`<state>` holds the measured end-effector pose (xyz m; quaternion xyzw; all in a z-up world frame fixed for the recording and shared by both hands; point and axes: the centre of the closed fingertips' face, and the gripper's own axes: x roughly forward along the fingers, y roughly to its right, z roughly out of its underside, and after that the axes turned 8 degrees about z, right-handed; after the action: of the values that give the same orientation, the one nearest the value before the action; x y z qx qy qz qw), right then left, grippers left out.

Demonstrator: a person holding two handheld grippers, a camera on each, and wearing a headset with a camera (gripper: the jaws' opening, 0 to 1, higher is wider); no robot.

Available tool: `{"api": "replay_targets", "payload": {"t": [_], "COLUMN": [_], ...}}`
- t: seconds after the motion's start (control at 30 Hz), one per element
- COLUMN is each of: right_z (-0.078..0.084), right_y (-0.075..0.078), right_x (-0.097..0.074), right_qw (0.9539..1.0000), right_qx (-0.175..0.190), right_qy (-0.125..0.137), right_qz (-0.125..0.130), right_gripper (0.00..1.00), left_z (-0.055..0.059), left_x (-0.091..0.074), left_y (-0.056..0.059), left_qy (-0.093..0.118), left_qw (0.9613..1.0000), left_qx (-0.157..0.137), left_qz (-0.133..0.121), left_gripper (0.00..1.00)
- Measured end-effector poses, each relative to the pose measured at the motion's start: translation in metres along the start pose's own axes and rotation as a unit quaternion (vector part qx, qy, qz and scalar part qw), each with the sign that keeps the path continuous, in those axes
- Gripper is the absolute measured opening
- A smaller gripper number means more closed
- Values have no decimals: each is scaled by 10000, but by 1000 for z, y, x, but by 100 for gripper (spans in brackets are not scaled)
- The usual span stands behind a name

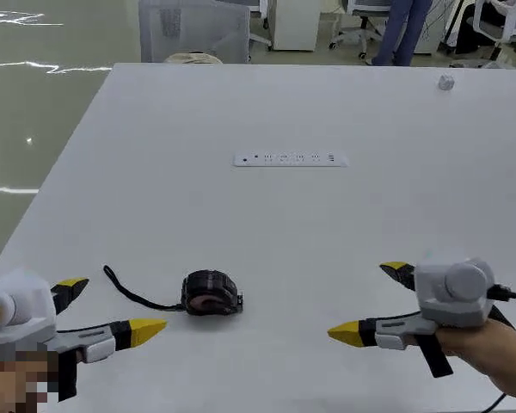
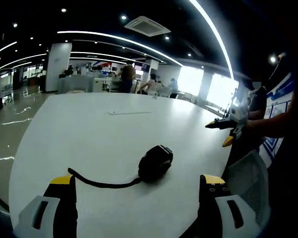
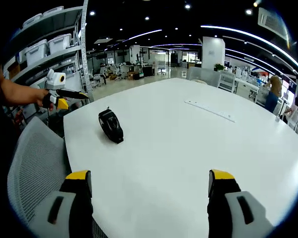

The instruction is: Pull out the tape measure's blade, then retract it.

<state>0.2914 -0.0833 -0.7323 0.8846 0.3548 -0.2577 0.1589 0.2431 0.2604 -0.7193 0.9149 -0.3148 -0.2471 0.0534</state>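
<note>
Item: tape measure [image 1: 211,292] on bench [image 1: 344,232], strap [image 1: 138,298] trailing left. Flanking, apart: left hand-held gripper [image 1: 125,303], right hand-held gripper [image 1: 357,298], both wide, empty.

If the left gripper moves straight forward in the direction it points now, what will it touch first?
Most likely the black strap, which lies across the path of the open left gripper. The tape measure sits just behind it. Depth is hard to judge here.

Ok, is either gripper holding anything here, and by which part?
Nothing is held. The left gripper and right gripper are both open and apart from the tape measure, which lies on the table between them.
</note>
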Motion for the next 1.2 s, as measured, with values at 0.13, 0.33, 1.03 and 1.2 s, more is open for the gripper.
{"api": "replay_targets", "payload": {"t": [0.13,0.33,1.03,1.2], "right_z": [14,52,84,89], "right_y": [12,38,50,49], "right_x": [-25,-61,-90,-92], "right_qw": [9997,9940,9898,9895], "right_qx": [142,834,908,953], "right_qy": [-37,-165,-418,-419], "right_qz": [187,683,1012,1007], "right_gripper": [100,100,100,100], "left_z": [2,-3,17,20], "left_x": [-11,-26,-46,-47], "left_y": [2,-15,-34,-30], "left_qy": [-92,180,21,35], "left_qw": [9999,9998,9995,9996], "left_qx": [116,99,-70,-95], "left_qz": [75,19,-314,-273], "left_gripper": [100,100,100,100]}}
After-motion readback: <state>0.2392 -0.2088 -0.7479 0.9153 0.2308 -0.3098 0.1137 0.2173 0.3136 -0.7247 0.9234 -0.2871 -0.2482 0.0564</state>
